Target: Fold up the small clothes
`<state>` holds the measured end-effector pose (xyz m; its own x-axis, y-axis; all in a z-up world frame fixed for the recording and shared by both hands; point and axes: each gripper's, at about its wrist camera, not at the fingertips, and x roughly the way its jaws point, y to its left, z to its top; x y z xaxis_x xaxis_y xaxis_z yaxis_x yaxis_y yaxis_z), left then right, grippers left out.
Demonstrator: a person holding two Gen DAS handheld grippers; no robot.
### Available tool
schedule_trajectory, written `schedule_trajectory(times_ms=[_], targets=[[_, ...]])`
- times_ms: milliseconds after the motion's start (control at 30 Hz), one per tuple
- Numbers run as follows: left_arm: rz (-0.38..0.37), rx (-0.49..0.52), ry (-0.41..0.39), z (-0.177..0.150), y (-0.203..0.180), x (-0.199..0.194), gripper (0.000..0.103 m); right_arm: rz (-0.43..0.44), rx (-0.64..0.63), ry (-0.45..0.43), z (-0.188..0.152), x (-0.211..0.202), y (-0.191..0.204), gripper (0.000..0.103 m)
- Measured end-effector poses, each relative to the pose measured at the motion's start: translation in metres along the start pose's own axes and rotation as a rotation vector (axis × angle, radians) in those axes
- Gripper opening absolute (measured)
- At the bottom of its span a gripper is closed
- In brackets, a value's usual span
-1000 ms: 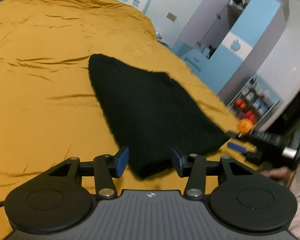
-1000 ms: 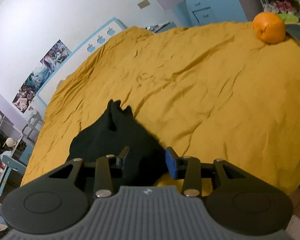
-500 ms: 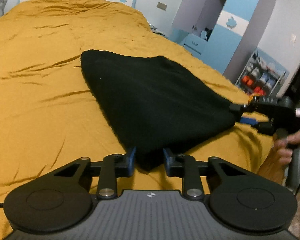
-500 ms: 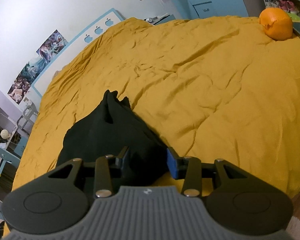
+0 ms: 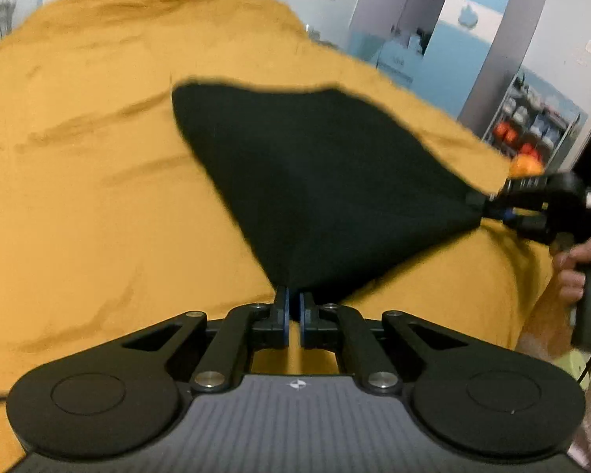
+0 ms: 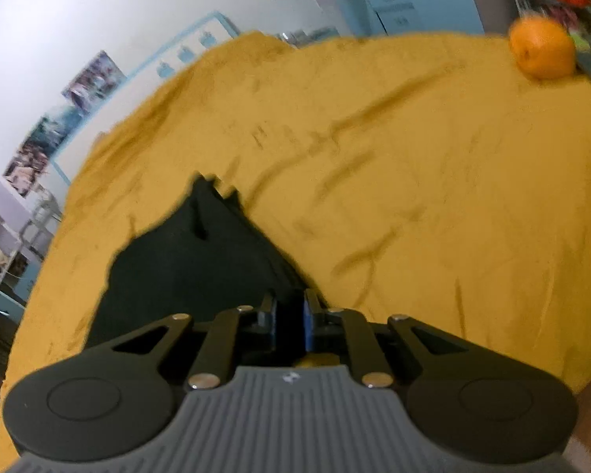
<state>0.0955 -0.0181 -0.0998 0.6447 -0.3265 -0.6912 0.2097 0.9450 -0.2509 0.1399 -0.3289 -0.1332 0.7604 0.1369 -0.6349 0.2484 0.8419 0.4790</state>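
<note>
Black garment [image 5: 315,181] on mustard bedspread [image 5: 78,216]; one corner each pinched in left gripper [image 5: 294,307] and right gripper [image 6: 291,315].

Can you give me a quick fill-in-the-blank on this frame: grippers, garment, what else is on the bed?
1. The left gripper is shut on a corner of the ____ garment.
2. The garment lies on a bed cover coloured ____.
3. The right gripper has just closed on the garment's ____ near corner.
4. The round fruit at the bed's far edge is an ____.

Missing words: black; mustard yellow; other; orange
</note>
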Motion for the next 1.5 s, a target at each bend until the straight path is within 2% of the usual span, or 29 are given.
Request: schedule_trajectory(times_ms=[100, 167, 200, 233, 333, 400, 500, 533, 600, 633, 667, 767, 867, 933, 967, 1033, 1200, 1267, 1367, 1500], targets=[[-0.014, -0.013, 0.002, -0.004, 0.003, -0.003, 0.004, 0.032, -0.014, -0.009, -0.002, -0.004, -0.007, 0.009], [-0.034, -0.038, 0.011, 0.001, 0.008, -0.011, 0.004, 0.054, -0.012, -0.004, 0.004, -0.010, -0.010, 0.022], [-0.039, -0.044, 0.011, 0.004, 0.009, -0.017, 0.005, 0.037, -0.012, -0.011, 0.006, -0.015, -0.010, 0.027], [-0.037, -0.037, 0.000, 0.006, 0.008, -0.023, 0.005, 0.009, -0.025, -0.026, 0.011, -0.021, -0.009, 0.037], [-0.054, -0.029, -0.049, 0.014, 0.007, -0.044, 0.006, -0.031, -0.126, -0.080, 0.034, -0.031, 0.005, 0.038], [-0.110, -0.084, -0.066, 0.023, 0.011, -0.045, 0.006, 0.016, -0.186, -0.102, 0.056, -0.027, 0.018, 0.038], [-0.198, -0.164, -0.096, 0.034, 0.015, -0.035, 0.007, 0.096, -0.268, -0.117, 0.082, -0.001, 0.044, 0.041], [-0.221, -0.184, -0.096, 0.037, 0.016, -0.028, 0.009, 0.120, -0.326, -0.122, 0.089, 0.014, 0.056, 0.046], [-0.257, -0.225, -0.087, 0.043, 0.018, -0.014, 0.021, 0.137, -0.445, -0.160, 0.099, 0.044, 0.079, 0.047], [-0.269, -0.242, -0.077, 0.044, 0.019, -0.007, 0.022, 0.143, -0.487, -0.165, 0.104, 0.060, 0.088, 0.048], [-0.281, -0.256, -0.061, 0.045, 0.021, 0.001, 0.022, 0.157, -0.512, -0.146, 0.109, 0.076, 0.095, 0.048], [-0.265, -0.259, -0.014, 0.041, 0.022, 0.017, 0.023, 0.208, -0.483, -0.024, 0.126, 0.127, 0.106, 0.049], [-0.279, -0.292, 0.006, 0.038, 0.027, 0.029, 0.028, 0.216, -0.474, 0.048, 0.134, 0.163, 0.112, 0.052], [-0.291, -0.314, 0.019, 0.035, 0.031, 0.036, 0.028, 0.212, -0.459, 0.088, 0.133, 0.184, 0.115, 0.052], [-0.295, -0.320, 0.022, 0.034, 0.032, 0.039, 0.028, 0.217, -0.455, 0.113, 0.132, 0.192, 0.115, 0.042], [-0.306, -0.337, 0.028, 0.031, 0.034, 0.043, 0.028, 0.215, -0.473, 0.135, 0.128, 0.200, 0.119, 0.011], [-0.326, -0.356, 0.028, 0.030, 0.035, 0.040, 0.028, 0.231, -0.456, 0.049, 0.134, 0.186, 0.122, 0.006], [-0.328, -0.336, 0.036, 0.028, 0.034, 0.044, 0.029, 0.207, -0.454, 0.066, 0.133, 0.194, 0.117, 0.006], [-0.351, -0.373, 0.030, 0.026, 0.044, 0.050, 0.028, 0.141, -0.427, 0.132, 0.122, 0.225, 0.100, 0.007], [-0.353, -0.377, 0.030, 0.026, 0.049, 0.051, 0.028, 0.153, -0.382, 0.136, 0.122, 0.229, 0.092, 0.009]])
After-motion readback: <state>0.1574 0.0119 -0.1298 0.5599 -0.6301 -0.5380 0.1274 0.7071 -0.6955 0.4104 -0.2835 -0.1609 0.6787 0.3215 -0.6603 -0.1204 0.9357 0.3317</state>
